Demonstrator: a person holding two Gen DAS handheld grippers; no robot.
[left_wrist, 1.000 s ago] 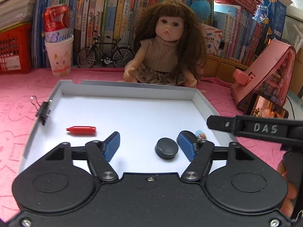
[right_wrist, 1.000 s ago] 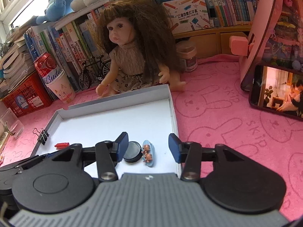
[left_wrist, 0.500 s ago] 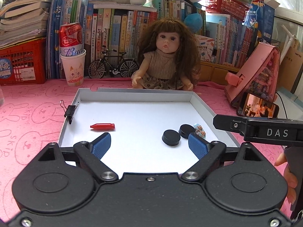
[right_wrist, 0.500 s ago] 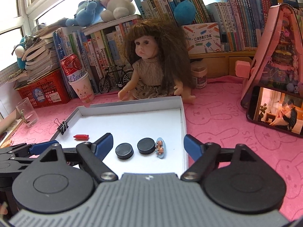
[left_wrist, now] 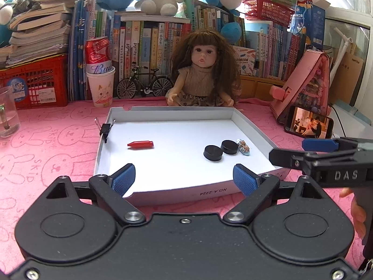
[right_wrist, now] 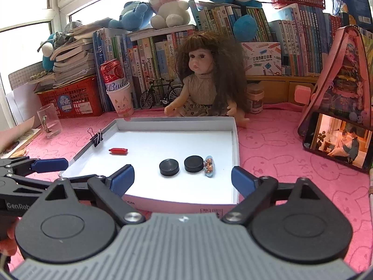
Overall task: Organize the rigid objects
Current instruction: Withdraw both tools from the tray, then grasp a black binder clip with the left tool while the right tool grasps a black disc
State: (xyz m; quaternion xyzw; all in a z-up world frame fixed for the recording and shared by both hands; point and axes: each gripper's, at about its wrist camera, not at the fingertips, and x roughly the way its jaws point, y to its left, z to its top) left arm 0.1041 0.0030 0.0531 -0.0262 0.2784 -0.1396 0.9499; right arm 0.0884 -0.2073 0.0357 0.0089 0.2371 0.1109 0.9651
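A white tray point(left_wrist: 177, 112) point(right_wrist: 174, 124) lies on the pink cloth. In it are two black discs point(left_wrist: 213, 153) point(left_wrist: 229, 147) point(right_wrist: 169, 167) point(right_wrist: 194, 163) side by side, a small blue charm point(left_wrist: 243, 146) point(right_wrist: 209, 166) touching the right disc, and a red cap point(left_wrist: 140, 144) point(right_wrist: 119, 151). A black binder clip point(left_wrist: 106, 129) point(right_wrist: 96, 137) grips the left rim. My left gripper point(left_wrist: 184, 180) is open and empty at the tray's near edge. My right gripper point(right_wrist: 183, 180) hangs over the near right corner; its jaws are opening with nothing between them.
A doll point(left_wrist: 205, 74) sits just behind the tray. A paper cup holding a red can point(left_wrist: 101, 86), a toy bicycle point(left_wrist: 144, 86), a glass point(left_wrist: 8, 114) and a red crate point(left_wrist: 35, 86) stand at the back left. A phone point(left_wrist: 307, 124) leans on a pink stand at the right.
Both grippers have drawn back from inside the tray to its near edge and their jaws have spread wider. The two black discs now lie free in the tray.
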